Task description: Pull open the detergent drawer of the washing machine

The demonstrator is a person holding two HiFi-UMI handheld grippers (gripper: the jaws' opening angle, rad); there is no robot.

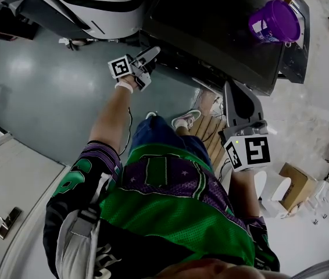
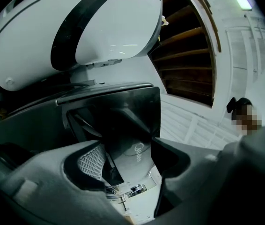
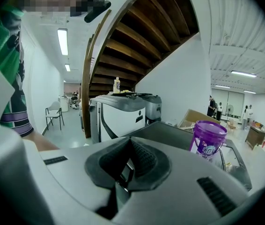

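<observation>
"Midea" in thin script stands on the grey panel [image 2: 135,159] of the washer [image 1: 211,28], at six o'clock in the left gripper view. In the head view the jersey [image 1: 170,214] bears a large green 1 on its back at six o'clock, and a figure like a 6 on the sleeve [image 1: 74,182] at eight o'clock. The bucket [image 1: 275,17], between one and two o'clock, has a white label [image 1: 261,29] too small to read.

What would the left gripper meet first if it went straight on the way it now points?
Probably the washing machine: its grey, logo-marked face fills the gap between the open jaws of the left gripper. Distance unclear.
</observation>
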